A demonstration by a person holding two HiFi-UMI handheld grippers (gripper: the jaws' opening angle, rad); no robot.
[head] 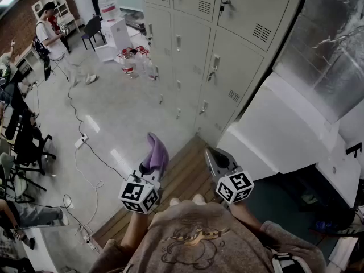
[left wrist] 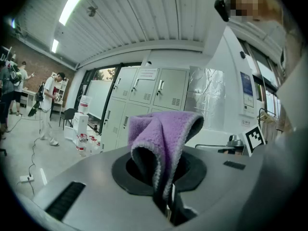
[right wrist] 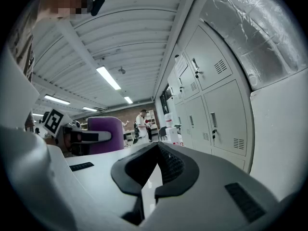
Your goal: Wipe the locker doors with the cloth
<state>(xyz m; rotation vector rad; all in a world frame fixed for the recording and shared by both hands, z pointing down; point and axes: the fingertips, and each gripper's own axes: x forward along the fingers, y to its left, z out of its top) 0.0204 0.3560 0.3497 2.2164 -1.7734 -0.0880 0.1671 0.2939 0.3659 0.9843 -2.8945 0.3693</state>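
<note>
A fuzzy purple cloth sticks up out of my left gripper, which is shut on it. In the left gripper view the cloth folds over the jaws and hides the left gripper's tips. Beside it, my right gripper is shut with nothing in it; the right gripper shows its dark pads together. The beige locker doors stand ahead, apart from both grippers. They show straight ahead as lockers in the left gripper view, and as lockers on the right in the right gripper view.
A white cabinet stands right of the lockers, under a foil-wrapped duct. Water bottles and white boxes sit on the floor to the lockers' left. Cables cross the floor. A person stands far left, near chairs.
</note>
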